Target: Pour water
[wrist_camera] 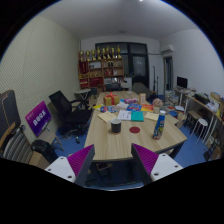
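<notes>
The tongs (pixel 113 163) are held high above a long wooden worktop (pixel 120 140), their two fingers spread wide apart with nothing between them; the purple pads (pixel 80 160) face each other across bare wood. Well beyond the fingers, toward the right of the worktop, stands a tall blue bottle (pixel 159 124), upright and apart from the tongs. Nearer the middle sits a dark cup (pixel 116 127), and just beside it a small red container (pixel 135 118). Farther back the worktop carries a scatter of papers and colourful items too small to name. A black office chair (pixel 68 110) stands to the left of the worktop, with a purple sign (pixel 39 118) beside it. Against the far wall stands a shelf (pixel 103 70) with gold trophies on top.
</notes>
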The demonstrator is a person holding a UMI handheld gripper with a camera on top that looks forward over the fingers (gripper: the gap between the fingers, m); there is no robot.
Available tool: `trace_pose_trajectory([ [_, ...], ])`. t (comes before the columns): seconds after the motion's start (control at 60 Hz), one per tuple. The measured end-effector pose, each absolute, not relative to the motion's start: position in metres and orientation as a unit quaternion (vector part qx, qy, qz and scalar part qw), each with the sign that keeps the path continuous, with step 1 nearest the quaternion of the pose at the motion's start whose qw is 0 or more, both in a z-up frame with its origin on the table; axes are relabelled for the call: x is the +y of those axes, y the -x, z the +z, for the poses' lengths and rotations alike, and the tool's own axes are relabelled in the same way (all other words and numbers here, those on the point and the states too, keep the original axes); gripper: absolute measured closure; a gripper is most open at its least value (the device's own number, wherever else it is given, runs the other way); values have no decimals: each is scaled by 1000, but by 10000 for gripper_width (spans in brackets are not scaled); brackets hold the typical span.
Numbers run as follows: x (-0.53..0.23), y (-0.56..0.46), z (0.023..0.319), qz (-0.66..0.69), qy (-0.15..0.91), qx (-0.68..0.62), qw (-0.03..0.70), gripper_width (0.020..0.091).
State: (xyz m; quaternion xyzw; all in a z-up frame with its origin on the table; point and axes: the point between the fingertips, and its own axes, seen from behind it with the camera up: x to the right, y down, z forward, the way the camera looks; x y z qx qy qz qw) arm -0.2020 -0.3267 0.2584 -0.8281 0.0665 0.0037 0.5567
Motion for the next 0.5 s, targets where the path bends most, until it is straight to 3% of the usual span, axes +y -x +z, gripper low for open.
trace_pose_trajectory([
  [0.217,-312,174,251,-4,822,89,563,308],
  [0.5,-244,39,201,-81,805,65,584,316],
])
